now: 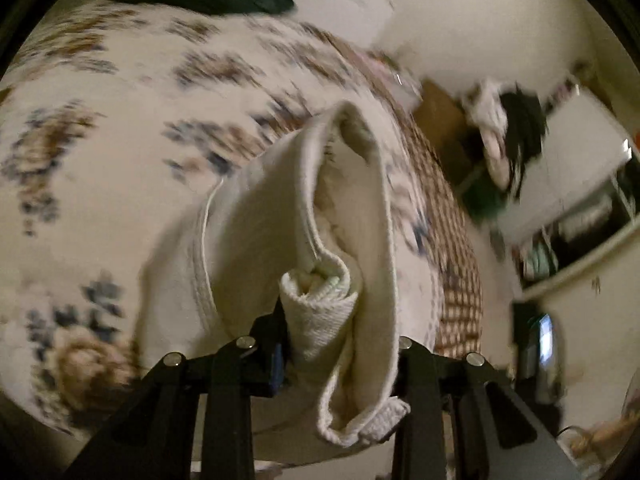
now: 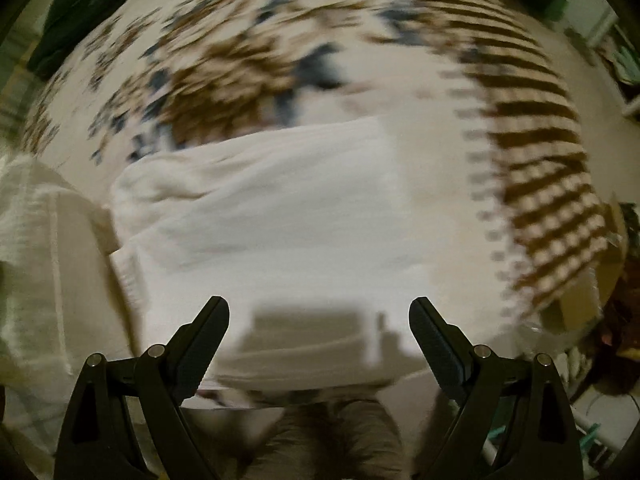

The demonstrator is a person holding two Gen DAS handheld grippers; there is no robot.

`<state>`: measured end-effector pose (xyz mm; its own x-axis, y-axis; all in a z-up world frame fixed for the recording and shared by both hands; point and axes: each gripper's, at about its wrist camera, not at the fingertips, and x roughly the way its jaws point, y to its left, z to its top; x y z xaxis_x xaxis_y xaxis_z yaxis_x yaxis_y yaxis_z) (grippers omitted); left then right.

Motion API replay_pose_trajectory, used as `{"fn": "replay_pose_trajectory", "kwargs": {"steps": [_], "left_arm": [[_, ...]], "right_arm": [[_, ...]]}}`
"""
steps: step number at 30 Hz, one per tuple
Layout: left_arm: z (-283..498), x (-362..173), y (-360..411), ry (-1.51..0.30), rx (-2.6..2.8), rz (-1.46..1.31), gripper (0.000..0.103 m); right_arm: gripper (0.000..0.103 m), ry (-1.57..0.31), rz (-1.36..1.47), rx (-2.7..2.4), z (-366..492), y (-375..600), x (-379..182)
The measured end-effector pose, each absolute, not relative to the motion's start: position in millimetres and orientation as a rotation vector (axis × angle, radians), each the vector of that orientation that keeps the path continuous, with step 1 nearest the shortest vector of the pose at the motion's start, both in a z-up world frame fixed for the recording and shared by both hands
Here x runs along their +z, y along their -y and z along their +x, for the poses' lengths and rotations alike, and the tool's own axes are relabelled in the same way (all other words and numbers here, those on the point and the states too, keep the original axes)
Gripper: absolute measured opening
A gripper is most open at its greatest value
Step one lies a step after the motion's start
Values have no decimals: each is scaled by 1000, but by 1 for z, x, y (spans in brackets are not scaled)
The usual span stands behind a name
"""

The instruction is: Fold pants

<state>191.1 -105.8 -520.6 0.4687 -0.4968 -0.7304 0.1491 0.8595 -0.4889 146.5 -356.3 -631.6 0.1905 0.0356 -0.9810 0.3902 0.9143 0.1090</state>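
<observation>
- A bed (image 1: 80, 168) covered by a floral bedspread (image 2: 224, 60) with a checked brown border fills both views; both views are blurred.
- The cream pants (image 2: 260, 216) are spread flat on the bedspread below the right gripper (image 2: 319, 344), with one thick hemmed edge (image 1: 320, 308) lifted clear of the bed.
- That edge is pinched between the nearly closed jaws of the left gripper (image 1: 340, 344), and the cloth is seen hanging down from it.
- The jaws of the right gripper are spread wide above the flat cloth, with nothing between them.
- The step in hand is judged to be a fold: the lifted edge is being carried over the flat part.
- The next move calls for the edge to be laid down aligned and then released.
</observation>
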Motion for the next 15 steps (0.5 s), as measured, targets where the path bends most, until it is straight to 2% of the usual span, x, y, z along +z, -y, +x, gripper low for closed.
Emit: {"fn": "replay_pose_trajectory", "kwargs": {"steps": [6, 15], "left_arm": [[199, -572, 172, -1185, -464, -339, 26], [192, -595, 210, -1223, -428, -227, 26]], "right_arm": [[93, -1332, 355, -375, 134, 423, -638], [93, -1337, 369, -374, 140, 448, -659]]}}
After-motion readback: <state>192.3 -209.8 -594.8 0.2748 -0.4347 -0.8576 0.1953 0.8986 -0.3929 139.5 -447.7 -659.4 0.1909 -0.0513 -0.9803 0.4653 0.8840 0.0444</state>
